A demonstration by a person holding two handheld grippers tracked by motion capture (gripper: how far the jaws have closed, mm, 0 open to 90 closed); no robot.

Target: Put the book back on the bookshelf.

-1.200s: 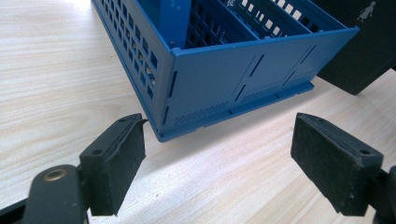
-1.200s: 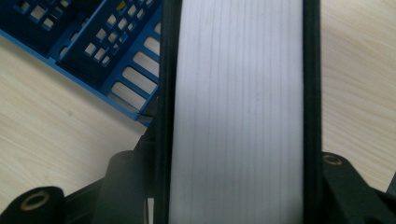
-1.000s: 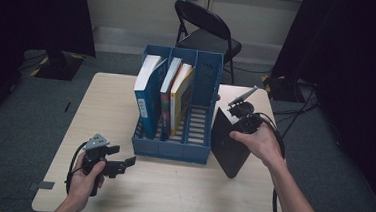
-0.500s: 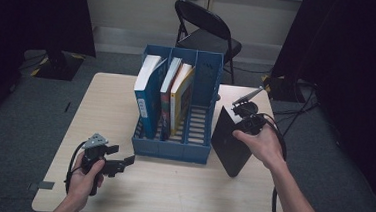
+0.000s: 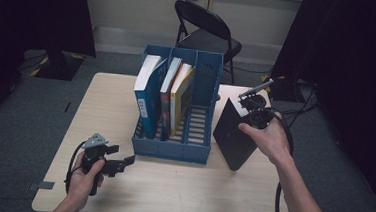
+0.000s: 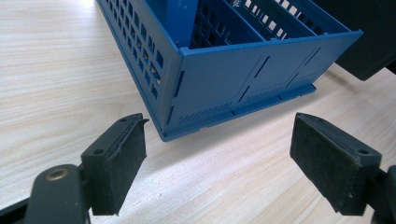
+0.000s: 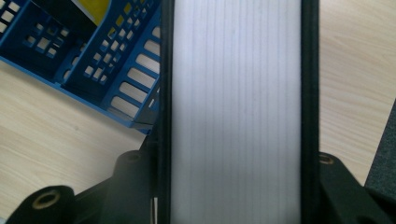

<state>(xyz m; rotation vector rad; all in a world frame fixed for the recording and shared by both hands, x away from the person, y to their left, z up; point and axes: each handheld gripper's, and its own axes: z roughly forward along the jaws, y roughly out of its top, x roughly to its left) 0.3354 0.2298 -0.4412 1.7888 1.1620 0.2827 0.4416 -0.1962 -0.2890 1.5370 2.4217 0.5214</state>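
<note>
Gripping a black book [image 5: 234, 137] upright, right gripper [image 5: 254, 110] jaws clamped, left gripper [image 5: 114, 165] jaws apart, wooden table [image 5: 180, 190], seemingly dim room.

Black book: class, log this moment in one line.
right gripper: shut on black book | book: upright beside blue file rack | left gripper: open, empty

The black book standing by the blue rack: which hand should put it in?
Right, probably. The right gripper is already shut on the black book beside the blue rack's free slot. The left gripper is open, at the table's near edge.
</note>
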